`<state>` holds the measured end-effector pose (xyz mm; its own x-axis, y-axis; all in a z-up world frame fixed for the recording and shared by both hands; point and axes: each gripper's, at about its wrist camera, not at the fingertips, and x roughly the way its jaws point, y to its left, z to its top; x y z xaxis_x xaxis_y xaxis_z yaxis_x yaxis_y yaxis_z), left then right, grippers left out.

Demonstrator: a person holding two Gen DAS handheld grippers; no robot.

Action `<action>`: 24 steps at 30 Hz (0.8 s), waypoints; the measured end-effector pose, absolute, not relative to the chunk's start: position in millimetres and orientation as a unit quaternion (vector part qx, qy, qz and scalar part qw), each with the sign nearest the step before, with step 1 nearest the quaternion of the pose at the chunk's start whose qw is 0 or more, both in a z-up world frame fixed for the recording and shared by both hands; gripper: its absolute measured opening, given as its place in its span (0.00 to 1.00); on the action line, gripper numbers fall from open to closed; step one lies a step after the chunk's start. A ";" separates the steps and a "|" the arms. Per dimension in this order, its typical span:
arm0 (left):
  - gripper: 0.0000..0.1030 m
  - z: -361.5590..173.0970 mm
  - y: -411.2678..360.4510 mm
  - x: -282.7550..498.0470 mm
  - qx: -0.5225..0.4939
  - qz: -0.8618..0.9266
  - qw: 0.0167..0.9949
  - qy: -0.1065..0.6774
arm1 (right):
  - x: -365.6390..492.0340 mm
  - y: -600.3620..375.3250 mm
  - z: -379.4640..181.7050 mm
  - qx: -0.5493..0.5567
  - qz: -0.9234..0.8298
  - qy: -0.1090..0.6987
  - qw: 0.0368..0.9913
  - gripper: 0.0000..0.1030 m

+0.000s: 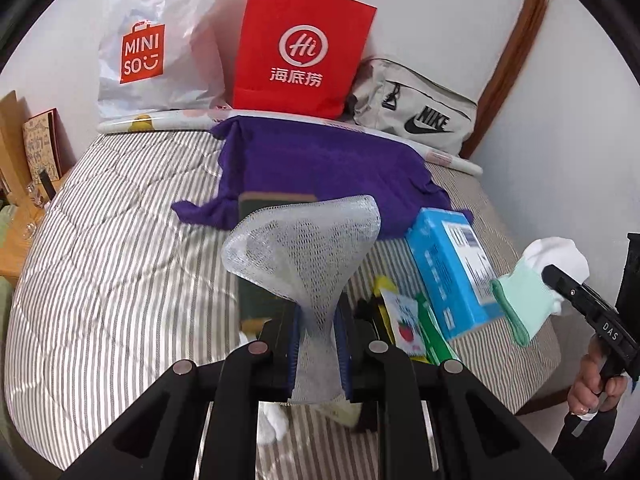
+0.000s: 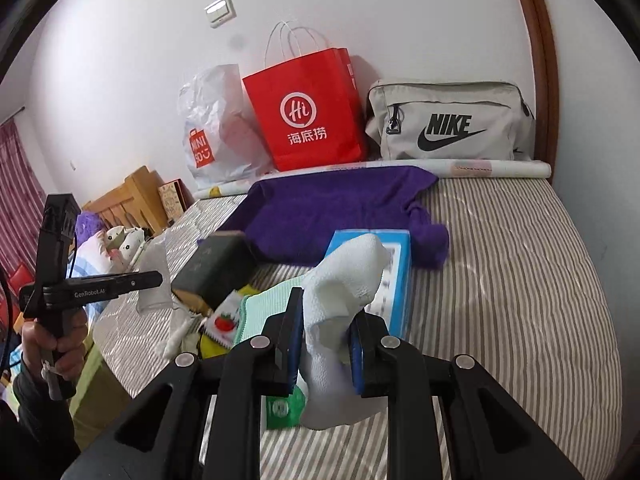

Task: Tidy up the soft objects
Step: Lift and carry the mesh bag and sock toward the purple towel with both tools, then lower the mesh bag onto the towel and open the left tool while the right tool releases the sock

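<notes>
My left gripper (image 1: 318, 344) is shut on a white foam mesh sleeve (image 1: 304, 248) and holds it above the striped bed (image 1: 100, 260). My right gripper (image 2: 326, 344) is shut on a white sock with a mint green cuff (image 2: 340, 280), also lifted; the sock shows in the left wrist view (image 1: 536, 280) at the right. A purple cloth (image 1: 320, 168) lies spread on the bed behind. A dark green sponge (image 2: 216, 264) lies by small packets (image 2: 224, 320) and a blue box (image 2: 384, 276). Another white sock (image 1: 272, 420) lies under the left gripper.
A white MINISO bag (image 1: 156, 48), a red paper bag (image 1: 300, 48) and a grey Nike bag (image 1: 416, 112) stand against the wall behind a rolled sheet (image 1: 168, 120). A wooden headboard (image 2: 132, 196) and plush toys (image 2: 116, 240) are at the left.
</notes>
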<state>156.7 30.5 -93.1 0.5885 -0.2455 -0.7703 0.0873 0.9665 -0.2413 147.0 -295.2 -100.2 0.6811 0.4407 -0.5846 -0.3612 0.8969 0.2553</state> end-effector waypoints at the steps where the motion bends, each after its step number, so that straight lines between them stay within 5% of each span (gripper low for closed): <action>1: 0.15 -92.9 32.0 161.6 -0.091 -0.093 0.886 0.445 | 152.7 -294.3 -99.0 0.061 0.218 0.335 0.915 0.20; 24: 0.15 -90.7 37.1 287.3 -0.087 -0.080 0.880 0.460 | 296.1 -260.0 -86.2 0.034 0.223 0.344 0.911 0.20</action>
